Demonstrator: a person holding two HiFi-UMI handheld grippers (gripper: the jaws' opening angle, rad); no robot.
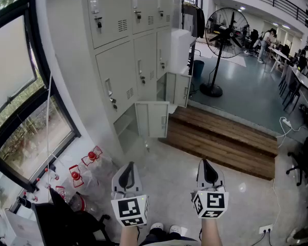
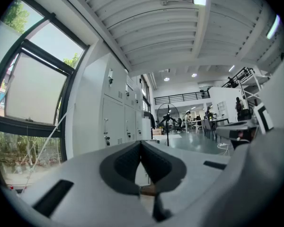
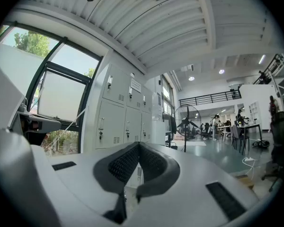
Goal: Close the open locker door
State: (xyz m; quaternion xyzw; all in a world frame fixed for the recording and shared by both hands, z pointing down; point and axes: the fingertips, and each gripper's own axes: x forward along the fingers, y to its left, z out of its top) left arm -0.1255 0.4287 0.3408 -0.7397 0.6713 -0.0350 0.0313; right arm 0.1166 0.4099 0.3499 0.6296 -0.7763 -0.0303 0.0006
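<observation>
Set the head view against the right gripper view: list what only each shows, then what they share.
Only the head view shows the nearer open locker door, the wooden step and the red-topped containers on the floor. Only the right gripper view shows the ribbed ceiling. Both show the grey lockers, the standing fan, the window and the right gripper, jaws together.

Two tools, two open bottom-row locker doors, one standing fan.
</observation>
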